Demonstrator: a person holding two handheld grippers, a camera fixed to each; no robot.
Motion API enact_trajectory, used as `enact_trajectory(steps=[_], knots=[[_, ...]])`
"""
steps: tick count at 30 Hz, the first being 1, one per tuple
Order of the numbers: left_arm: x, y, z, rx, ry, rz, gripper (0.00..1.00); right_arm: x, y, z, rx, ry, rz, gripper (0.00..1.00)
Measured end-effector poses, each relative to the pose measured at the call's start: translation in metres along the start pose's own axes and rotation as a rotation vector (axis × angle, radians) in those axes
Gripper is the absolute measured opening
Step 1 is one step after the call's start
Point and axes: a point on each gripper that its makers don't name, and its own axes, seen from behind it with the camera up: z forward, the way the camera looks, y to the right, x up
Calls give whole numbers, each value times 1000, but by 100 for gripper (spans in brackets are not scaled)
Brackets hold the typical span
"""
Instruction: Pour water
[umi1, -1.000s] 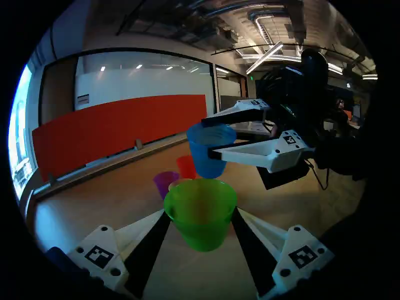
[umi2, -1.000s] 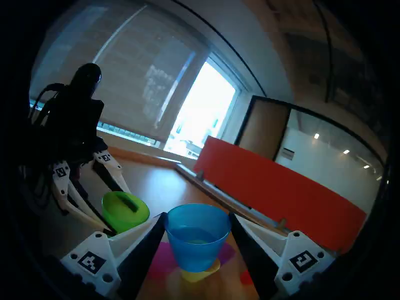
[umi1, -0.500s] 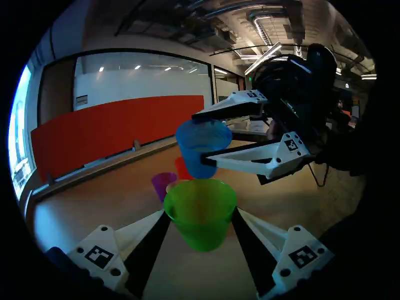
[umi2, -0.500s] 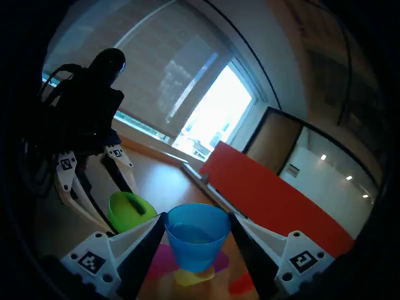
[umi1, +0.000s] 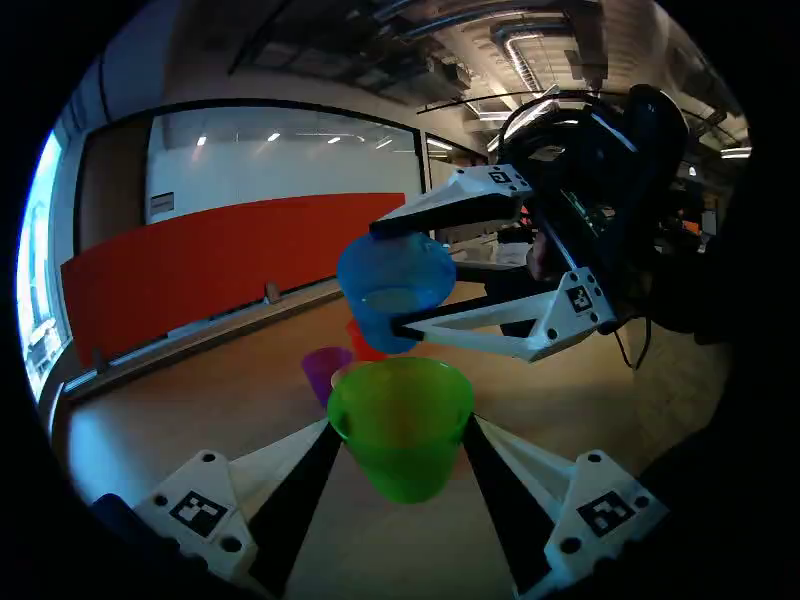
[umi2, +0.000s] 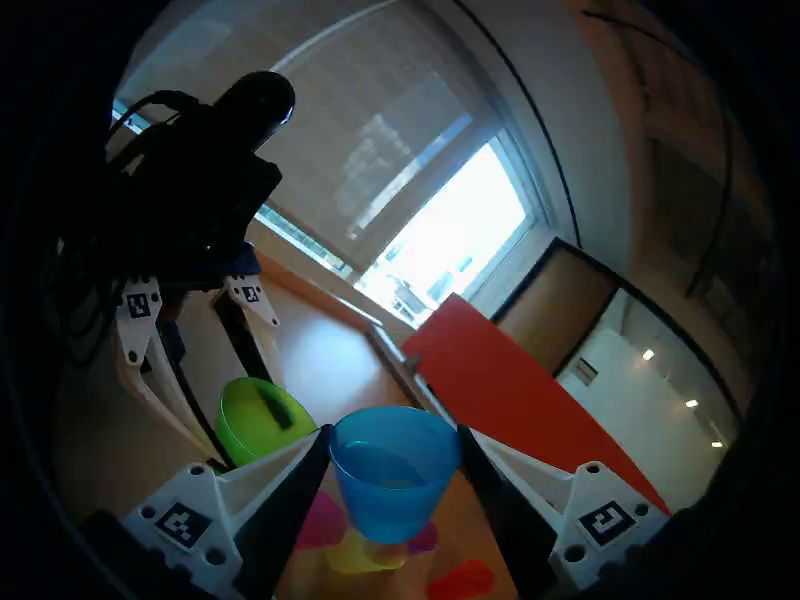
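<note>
In the left gripper view my left gripper (umi1: 400, 440) is shut on a green cup (umi1: 400, 425), held upright over the wooden table (umi1: 200, 420). Above and just behind it hangs a blue cup (umi1: 392, 290), tilted toward the green one, with water visible inside; the right gripper (umi1: 395, 275) is shut on it. In the right gripper view that blue cup (umi2: 392, 482) sits between my right gripper's (umi2: 392, 485) fingers, water pooled at its lower side. The green cup (umi2: 258, 418) is to the lower left, held by the left gripper (umi2: 245, 425).
A purple cup (umi1: 326, 368) and a red cup (umi1: 362, 344) stand on the table behind the green one. Pink (umi2: 322, 520), yellow (umi2: 356, 552) and red (umi2: 462, 580) cups lie below the blue cup. An orange-red wall panel (umi1: 230, 255) runs along the table's far edge.
The right gripper has tipped the blue cup further and moved it closer above the green cup. The left gripper and green cup have stayed put.
</note>
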Motion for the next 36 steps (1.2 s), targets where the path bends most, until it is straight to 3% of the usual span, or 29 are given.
enact_trajectory(steps=[36], knots=[[8, 6, 0, -14, 13, 10, 85, 15, 5, 10, 48, -24, -259, 93]])
